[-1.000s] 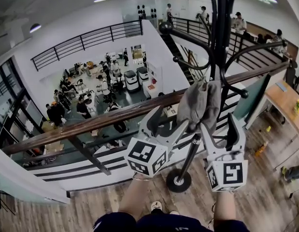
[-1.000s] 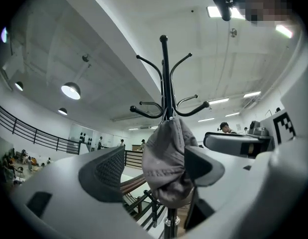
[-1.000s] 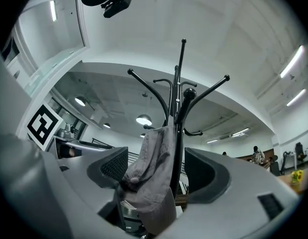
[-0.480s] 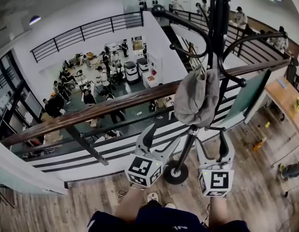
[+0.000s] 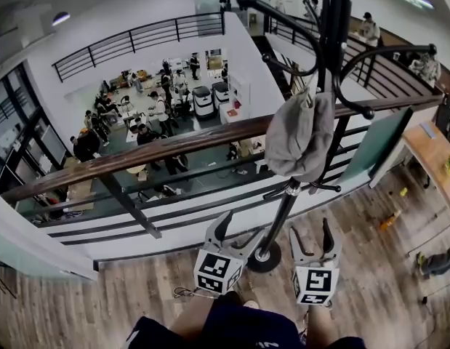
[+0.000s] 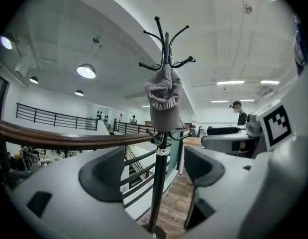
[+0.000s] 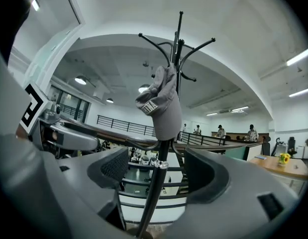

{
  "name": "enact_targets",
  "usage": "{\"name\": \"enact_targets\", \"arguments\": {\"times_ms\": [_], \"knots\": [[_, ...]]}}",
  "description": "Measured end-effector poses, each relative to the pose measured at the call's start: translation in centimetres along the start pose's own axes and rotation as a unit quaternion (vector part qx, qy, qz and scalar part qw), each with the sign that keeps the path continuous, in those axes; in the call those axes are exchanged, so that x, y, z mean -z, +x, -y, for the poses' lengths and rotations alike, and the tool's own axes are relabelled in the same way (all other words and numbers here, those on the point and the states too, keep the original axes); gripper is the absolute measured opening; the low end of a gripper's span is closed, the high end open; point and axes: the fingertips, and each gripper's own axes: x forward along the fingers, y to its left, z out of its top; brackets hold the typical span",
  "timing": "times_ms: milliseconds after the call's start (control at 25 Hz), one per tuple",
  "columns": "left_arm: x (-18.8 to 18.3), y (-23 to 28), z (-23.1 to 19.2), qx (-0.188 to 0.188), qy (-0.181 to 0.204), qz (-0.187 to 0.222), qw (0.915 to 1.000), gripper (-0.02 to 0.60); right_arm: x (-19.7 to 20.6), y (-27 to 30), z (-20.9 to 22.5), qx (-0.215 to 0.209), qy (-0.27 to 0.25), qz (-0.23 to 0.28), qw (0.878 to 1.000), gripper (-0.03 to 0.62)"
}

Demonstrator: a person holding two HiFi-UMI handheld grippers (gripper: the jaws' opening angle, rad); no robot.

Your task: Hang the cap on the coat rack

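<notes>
A grey cap (image 5: 299, 137) hangs from a hook of the black coat rack (image 5: 283, 213), free of both grippers. The left gripper view has the cap (image 6: 163, 97) on the rack pole (image 6: 157, 188), and so does the right gripper view, where the cap (image 7: 163, 103) sits above the pole (image 7: 153, 193). My left gripper (image 5: 235, 226) is open and empty, low down beside the rack's base. My right gripper (image 5: 311, 233) is open and empty too, just right of the base. Both sit well below the cap.
A wooden handrail (image 5: 137, 155) over a black balustrade runs behind the rack, with an atrium full of people below. A wooden table (image 5: 437, 147) stands at the right. The rack's round base (image 5: 266, 257) rests on plank floor. A person (image 6: 239, 114) stands far off.
Both grippers have let go of the cap and dropped down and back toward me. The cap stays hanging on the rack.
</notes>
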Motion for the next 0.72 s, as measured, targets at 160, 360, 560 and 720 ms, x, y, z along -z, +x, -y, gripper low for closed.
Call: {"name": "enact_targets", "arguments": {"times_ms": [160, 360, 560, 720], "knots": [[1.5, -0.8, -0.1, -0.017, -0.014, -0.008, 0.9997, 0.362, 1.6, -0.5, -0.2, -0.003, -0.003, -0.019, 1.0, 0.347], [1.5, -1.0, 0.1, -0.024, -0.007, -0.007, 0.9997, 0.362, 1.7, -1.0, 0.6, 0.0, 0.015, -0.014, 1.0, 0.341], [0.6, -1.2, 0.8, -0.029, 0.013, 0.012, 0.9994, 0.308, 1.5, -1.3, 0.8, 0.001, 0.01, -0.014, 1.0, 0.283], [0.0, -1.2, 1.1, -0.031, 0.014, 0.02, 0.9992, 0.135, 0.7, -1.8, 0.9, 0.009, 0.008, -0.002, 1.0, 0.153]]}}
